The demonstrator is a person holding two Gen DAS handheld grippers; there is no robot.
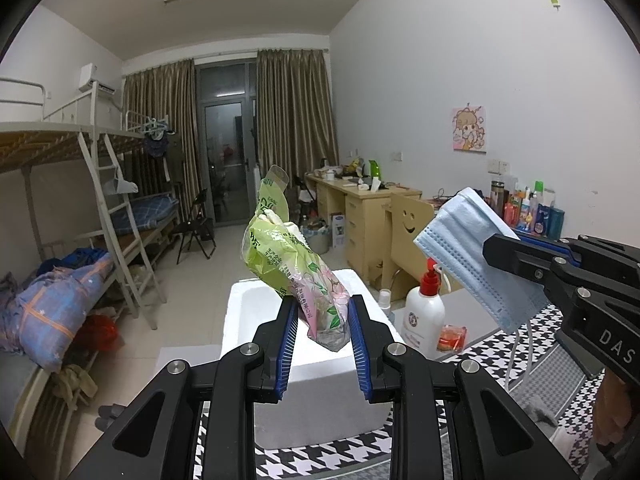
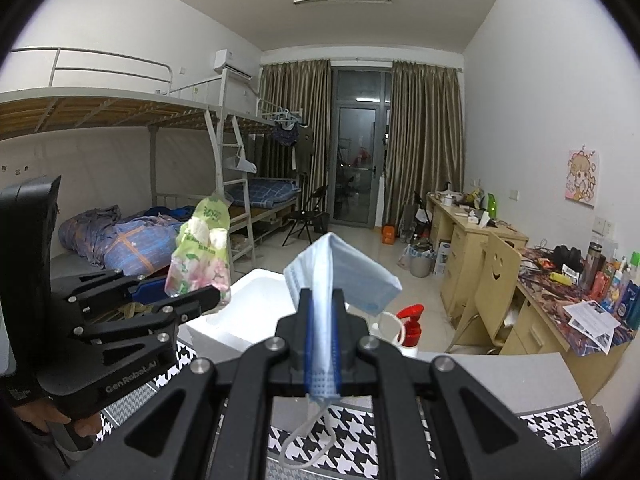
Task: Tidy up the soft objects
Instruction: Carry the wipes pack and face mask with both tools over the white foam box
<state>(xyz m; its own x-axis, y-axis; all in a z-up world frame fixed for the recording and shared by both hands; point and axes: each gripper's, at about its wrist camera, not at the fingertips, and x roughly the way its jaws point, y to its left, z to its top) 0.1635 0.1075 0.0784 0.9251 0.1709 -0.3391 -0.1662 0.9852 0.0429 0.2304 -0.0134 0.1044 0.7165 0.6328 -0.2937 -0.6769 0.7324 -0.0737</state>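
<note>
My left gripper [image 1: 322, 312] is shut on the lower end of a green and pink floral plastic packet [image 1: 288, 256], held up in the air above a white foam box [image 1: 256, 312]. The packet also shows in the right wrist view [image 2: 200, 260], held by the left gripper [image 2: 200, 300]. My right gripper [image 2: 322, 308] is shut on a folded light blue face mask [image 2: 344, 276], its ear loop [image 2: 308, 436] hanging below. In the left wrist view the mask [image 1: 476, 256] sticks out of the right gripper [image 1: 516, 258] at the right.
A houndstooth cloth [image 1: 328, 460] covers the table under the foam box [image 2: 248, 300]. A white pump bottle with a red top [image 1: 426, 312] and a small orange packet [image 1: 452, 338] stand beside the box. Bunk beds [image 2: 120, 236] at left, desks [image 2: 480, 248] along the right wall.
</note>
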